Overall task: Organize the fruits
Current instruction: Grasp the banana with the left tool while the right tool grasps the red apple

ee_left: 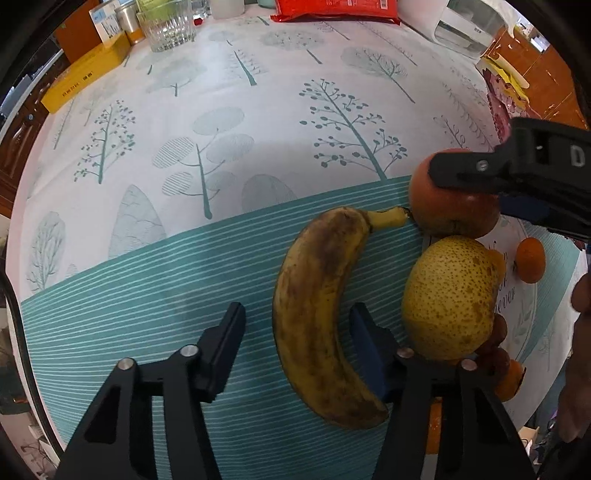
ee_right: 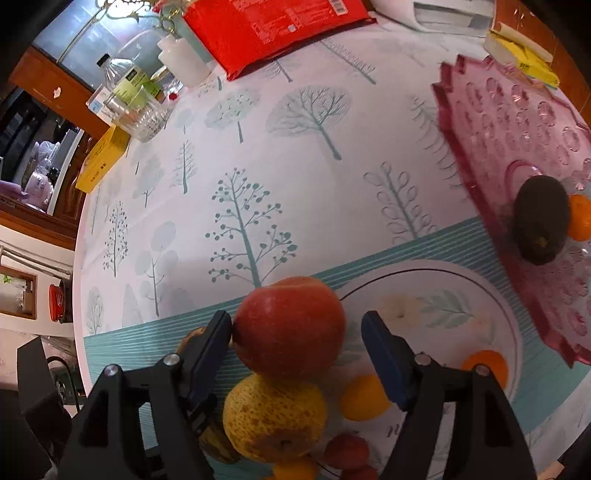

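Only "ever" reads clearly, on the plate beside the pear.

The bench wears a white cloth printed with grey and teal trees above a teal band of thin white stripes. The banana is yellow, heavily mottled brown. The pear is yellow with brown speckles. The apple is red. The tray is translucent pink with embossed circles. The packet is bright red.
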Motion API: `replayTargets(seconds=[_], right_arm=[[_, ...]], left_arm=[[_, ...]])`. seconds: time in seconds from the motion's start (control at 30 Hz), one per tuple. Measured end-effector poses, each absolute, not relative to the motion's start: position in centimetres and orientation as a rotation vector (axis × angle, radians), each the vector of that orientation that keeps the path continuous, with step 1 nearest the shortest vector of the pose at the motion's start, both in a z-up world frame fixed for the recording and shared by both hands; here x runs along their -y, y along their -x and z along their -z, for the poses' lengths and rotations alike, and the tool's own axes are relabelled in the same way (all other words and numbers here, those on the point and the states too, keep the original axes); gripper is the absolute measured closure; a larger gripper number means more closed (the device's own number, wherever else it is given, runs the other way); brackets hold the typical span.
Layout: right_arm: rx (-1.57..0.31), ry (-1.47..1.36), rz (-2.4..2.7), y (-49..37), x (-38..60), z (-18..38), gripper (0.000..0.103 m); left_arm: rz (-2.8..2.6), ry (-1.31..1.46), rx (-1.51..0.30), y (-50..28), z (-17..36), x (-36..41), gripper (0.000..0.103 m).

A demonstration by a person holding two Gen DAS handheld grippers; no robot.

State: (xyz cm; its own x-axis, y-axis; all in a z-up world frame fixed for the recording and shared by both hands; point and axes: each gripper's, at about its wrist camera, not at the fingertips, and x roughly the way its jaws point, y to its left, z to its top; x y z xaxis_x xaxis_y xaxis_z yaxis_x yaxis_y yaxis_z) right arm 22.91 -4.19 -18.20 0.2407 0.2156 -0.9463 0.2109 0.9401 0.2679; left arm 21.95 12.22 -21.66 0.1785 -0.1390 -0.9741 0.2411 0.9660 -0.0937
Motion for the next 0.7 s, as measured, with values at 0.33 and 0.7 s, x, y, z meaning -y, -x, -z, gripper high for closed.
replayTargets(seconds=[0.33,0.7], right_arm=[[-1.348,-0.411,0.013,-22.9,4.4,20.2,0.034],[-1.294,-0.427,0.0,-21.5,5.1,18.7,0.035]], left_arm=[[0.258,-0.153,-1.323,-22.1,21.9,-10.4,0.069],[0.26,-0.063,-1.33,-21.4,21.0,-12.2,0.07]])
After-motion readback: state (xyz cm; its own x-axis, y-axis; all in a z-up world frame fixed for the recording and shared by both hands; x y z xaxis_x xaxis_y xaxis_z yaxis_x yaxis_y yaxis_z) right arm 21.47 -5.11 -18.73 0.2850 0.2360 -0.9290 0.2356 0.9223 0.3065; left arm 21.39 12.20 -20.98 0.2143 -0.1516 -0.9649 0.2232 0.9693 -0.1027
